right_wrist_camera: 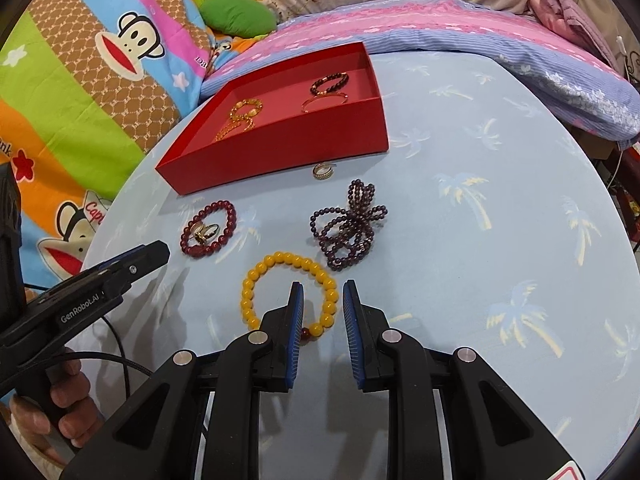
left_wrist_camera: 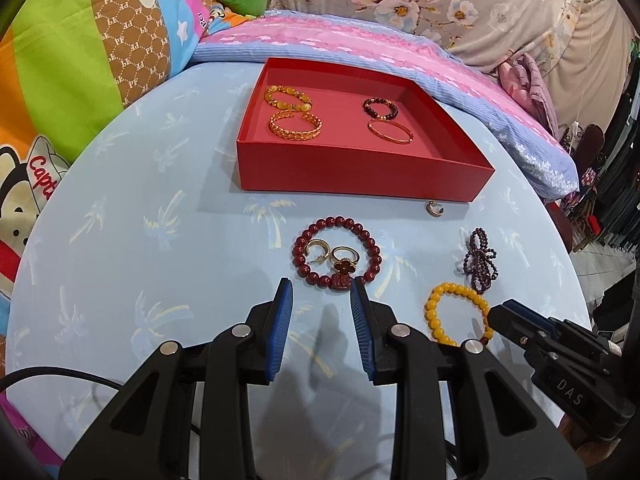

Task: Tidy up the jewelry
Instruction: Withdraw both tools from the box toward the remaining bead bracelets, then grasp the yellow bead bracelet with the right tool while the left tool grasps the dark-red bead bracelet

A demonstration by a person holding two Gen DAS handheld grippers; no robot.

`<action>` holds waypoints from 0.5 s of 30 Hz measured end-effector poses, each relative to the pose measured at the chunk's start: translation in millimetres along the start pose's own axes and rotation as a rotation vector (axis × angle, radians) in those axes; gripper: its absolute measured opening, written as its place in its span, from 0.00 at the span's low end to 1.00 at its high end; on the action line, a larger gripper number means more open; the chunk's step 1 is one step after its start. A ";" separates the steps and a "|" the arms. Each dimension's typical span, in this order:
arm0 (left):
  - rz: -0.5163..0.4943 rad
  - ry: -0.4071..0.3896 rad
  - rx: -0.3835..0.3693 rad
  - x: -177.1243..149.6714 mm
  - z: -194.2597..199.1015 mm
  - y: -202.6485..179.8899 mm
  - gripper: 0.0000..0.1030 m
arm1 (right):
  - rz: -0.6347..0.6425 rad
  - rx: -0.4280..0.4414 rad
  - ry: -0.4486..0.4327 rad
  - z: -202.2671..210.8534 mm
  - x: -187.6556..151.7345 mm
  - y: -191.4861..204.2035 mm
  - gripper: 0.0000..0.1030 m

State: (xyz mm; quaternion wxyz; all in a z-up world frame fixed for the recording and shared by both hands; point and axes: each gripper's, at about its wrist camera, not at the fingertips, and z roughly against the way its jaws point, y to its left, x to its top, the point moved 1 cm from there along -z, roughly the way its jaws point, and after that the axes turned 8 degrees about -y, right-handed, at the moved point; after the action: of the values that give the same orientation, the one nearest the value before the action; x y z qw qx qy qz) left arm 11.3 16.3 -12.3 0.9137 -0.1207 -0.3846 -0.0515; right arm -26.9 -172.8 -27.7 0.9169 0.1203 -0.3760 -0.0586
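Note:
A red tray (left_wrist_camera: pixel 352 168) (right_wrist_camera: pixel 288 152) holds several bracelets: amber beads (left_wrist_camera: pixel 287 96), a gold chain bangle (left_wrist_camera: pixel 295 125), dark beads (left_wrist_camera: pixel 380 108) and a thin gold bangle (left_wrist_camera: pixel 390 132). On the cloth lie a dark red bead bracelet (left_wrist_camera: pixel 362 230) (right_wrist_camera: pixel 230 208) with gold rings (left_wrist_camera: pixel 343 258) inside it, a yellow bead bracelet (left_wrist_camera: pixel 444 292) (right_wrist_camera: pixel 280 259), a purple bead strand (left_wrist_camera: pixel 480 260) (right_wrist_camera: pixel 348 224) and a small ring (left_wrist_camera: pixel 434 209) (right_wrist_camera: pixel 323 171). My left gripper (left_wrist_camera: pixel 321 290) is open just short of the red bracelet. My right gripper (right_wrist_camera: pixel 322 292) is open, straddling the yellow bracelet's right side.
The round table (right_wrist_camera: pixel 500 160) has a light blue palm-print cloth. Pillows and bedding (left_wrist_camera: pixel 360 40) crowd its far edge, a cartoon quilt (right_wrist_camera: pixel 80 80) its left. A black cable (left_wrist_camera: pixel 60 376) trails at the lower left.

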 end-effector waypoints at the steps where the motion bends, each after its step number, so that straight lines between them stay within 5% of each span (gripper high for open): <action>1: 0.001 0.001 0.000 -0.5 -0.3 0.2 0.28 | 0.005 -0.003 0.000 -0.5 -1.0 0.7 0.21; 15: 0.019 0.026 0.001 -0.7 -12.7 4.3 0.28 | 0.064 -0.034 0.005 -12.2 -3.2 8.8 0.16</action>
State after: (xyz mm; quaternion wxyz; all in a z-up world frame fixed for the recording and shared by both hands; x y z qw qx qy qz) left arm 20.3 17.1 -22.2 0.9192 -0.1232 -0.3714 -0.0440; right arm -20.4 -161.5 -35.9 0.9212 0.0929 -0.3763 -0.0352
